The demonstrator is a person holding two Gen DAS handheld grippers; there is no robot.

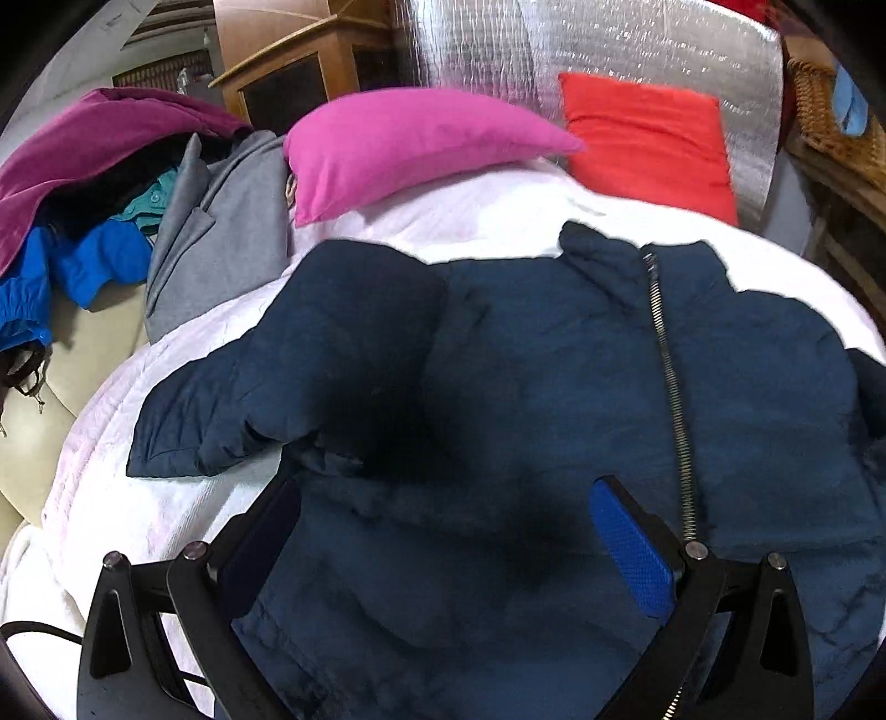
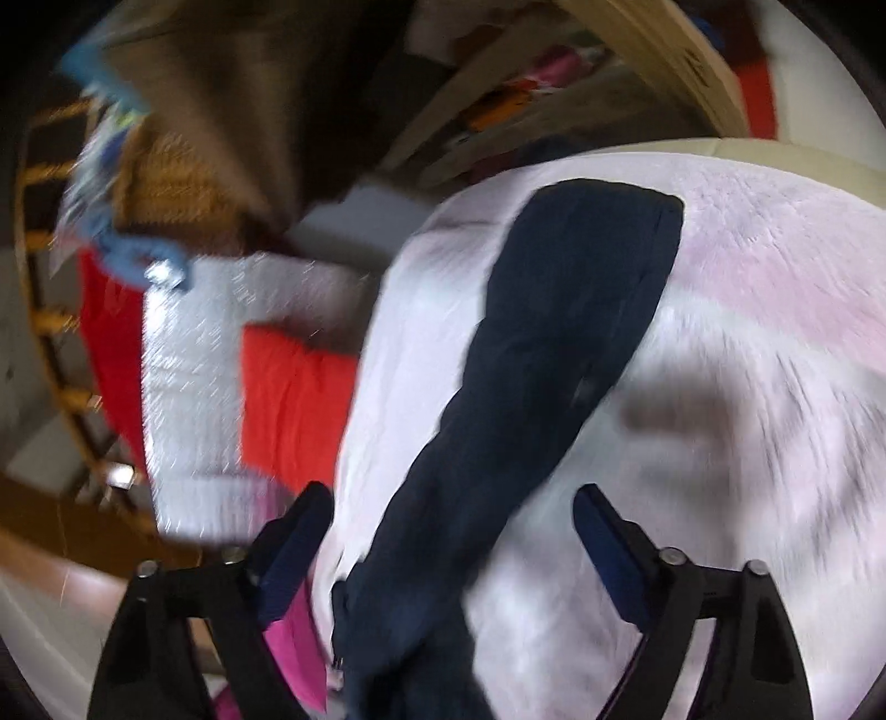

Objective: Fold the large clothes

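Note:
A navy padded jacket (image 1: 554,376) lies front up on a white blanket (image 1: 138,498), its zipper (image 1: 673,387) running down the right of the view and one sleeve (image 1: 221,410) spread to the left. My left gripper (image 1: 443,531) is open just above the jacket's lower body, holding nothing. In the blurred right wrist view the jacket's other sleeve (image 2: 554,332) stretches away over the blanket (image 2: 747,332). My right gripper (image 2: 454,526) is open, its jaws standing either side of that sleeve near its base.
A pink pillow (image 1: 410,144) and a red pillow (image 1: 648,138) lie at the blanket's far end before a silver foil panel (image 1: 609,44). A pile of clothes (image 1: 111,221) lies at the left. A wicker basket (image 1: 830,116) and wooden furniture (image 2: 138,183) stand at the side.

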